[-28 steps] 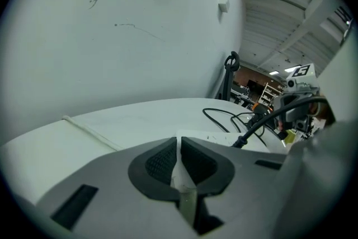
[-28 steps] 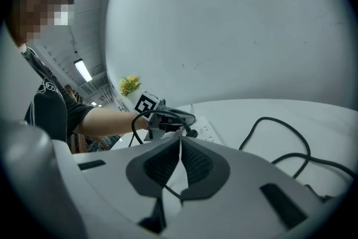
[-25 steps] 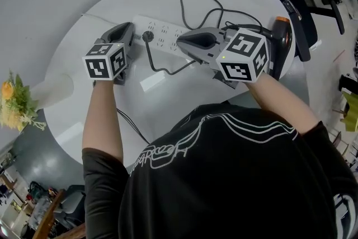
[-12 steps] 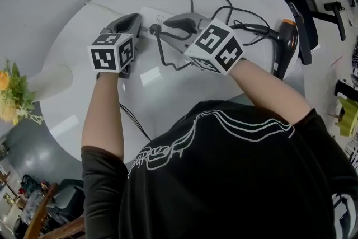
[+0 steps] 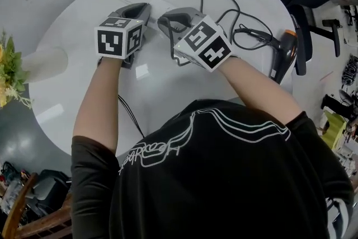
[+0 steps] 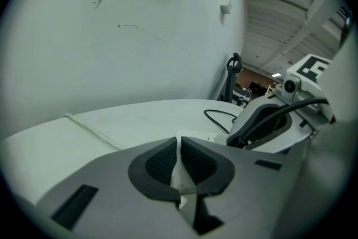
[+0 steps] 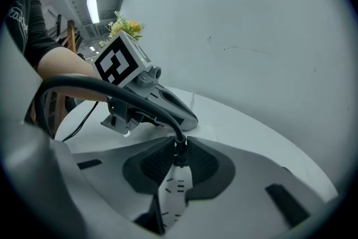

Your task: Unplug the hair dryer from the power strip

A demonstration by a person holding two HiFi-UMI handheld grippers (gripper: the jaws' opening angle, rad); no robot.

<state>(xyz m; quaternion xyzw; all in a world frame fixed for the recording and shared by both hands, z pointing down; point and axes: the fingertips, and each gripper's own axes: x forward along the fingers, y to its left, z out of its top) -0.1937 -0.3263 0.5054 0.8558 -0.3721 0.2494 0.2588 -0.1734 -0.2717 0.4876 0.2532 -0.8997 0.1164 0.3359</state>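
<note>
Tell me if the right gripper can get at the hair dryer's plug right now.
Likely yes: the right gripper has its jaws closed on the black plug at the power strip, with nothing between. The left gripper pinches the strip's end alongside.

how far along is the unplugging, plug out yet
Done: both grips are set. The left tool is shut on the end of the white power strip, the right tool on the black plug. In hand: the pull; the plug looks seated in the strip, not out. Left: drawing it clear. The hair dryer lies untouched on the table.
</note>
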